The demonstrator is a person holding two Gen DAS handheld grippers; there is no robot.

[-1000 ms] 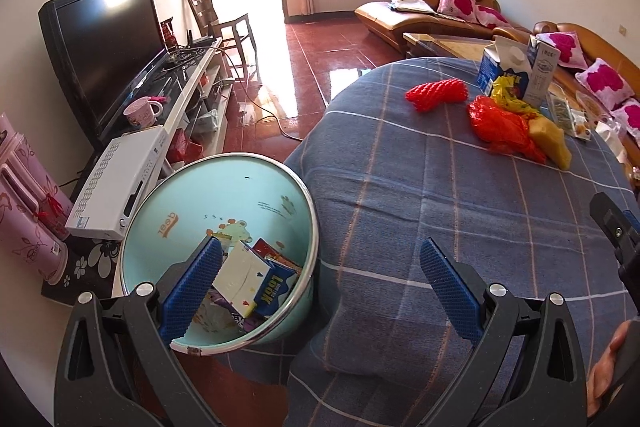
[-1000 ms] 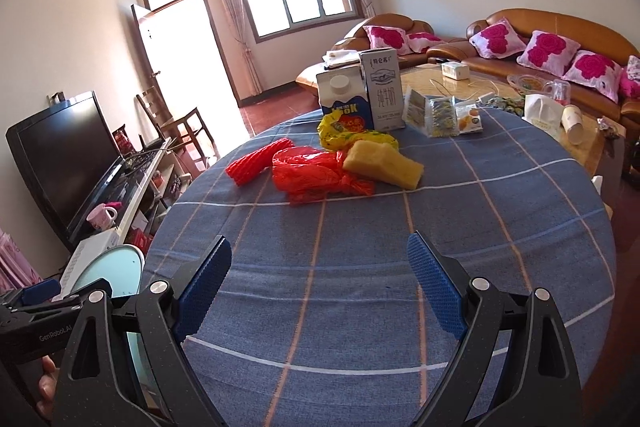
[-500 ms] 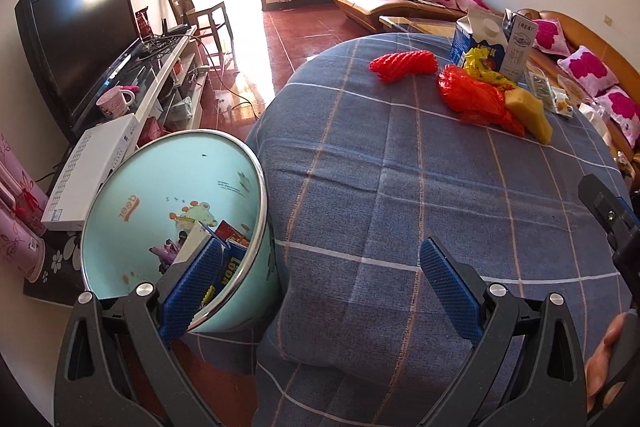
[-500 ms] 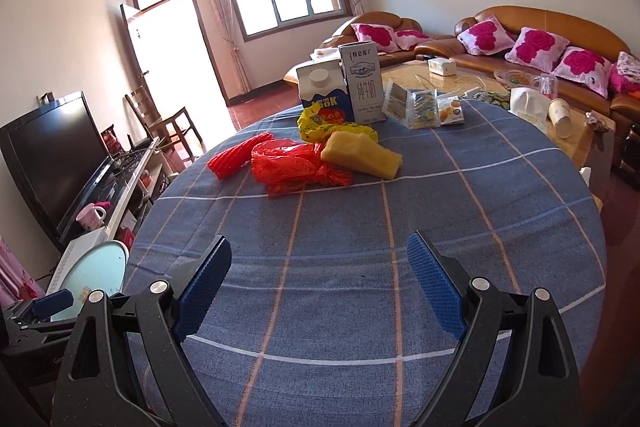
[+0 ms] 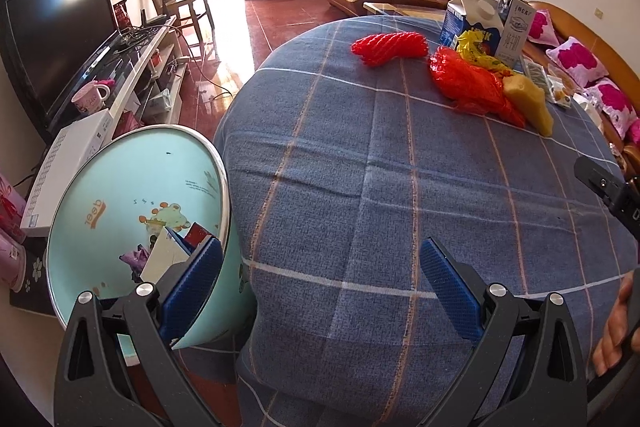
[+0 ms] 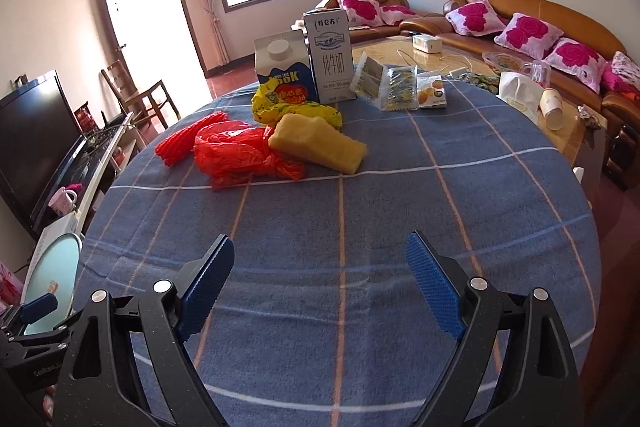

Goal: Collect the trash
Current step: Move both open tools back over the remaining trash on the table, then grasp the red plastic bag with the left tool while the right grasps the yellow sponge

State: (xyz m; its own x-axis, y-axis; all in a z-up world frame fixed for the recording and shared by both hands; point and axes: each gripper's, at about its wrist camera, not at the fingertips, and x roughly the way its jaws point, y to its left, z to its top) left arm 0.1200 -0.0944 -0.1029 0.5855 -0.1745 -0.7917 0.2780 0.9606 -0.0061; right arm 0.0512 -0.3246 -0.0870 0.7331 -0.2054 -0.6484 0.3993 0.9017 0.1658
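Observation:
Trash lies on the far side of the blue checked tablecloth (image 6: 340, 219): a red foam net (image 6: 188, 139), a red plastic bag (image 6: 236, 151), a yellow sponge (image 6: 320, 143), a yellow wrapper (image 6: 288, 107), two milk cartons (image 6: 284, 67) and snack packets (image 6: 396, 87). A light-blue bin (image 5: 132, 179) with several wrappers inside leans at the table's left edge. My left gripper (image 5: 320, 251) is open over the table's near edge, its left finger beside the bin's rim. My right gripper (image 6: 320, 243) hovers over bare cloth short of the trash; its jaws are closing slightly with nothing between them.
A TV (image 5: 56, 39) on a low stand with a pink mug (image 5: 90, 99) is left of the table. A wooden chair (image 5: 180, 7) stands behind it. Sofas (image 6: 532, 27) and a coffee table with a paper cup (image 6: 554, 109) are to the right.
The left gripper has sunk and turned toward the table; the bin now sits further left in its view. The right gripper has moved closer to the trash pile.

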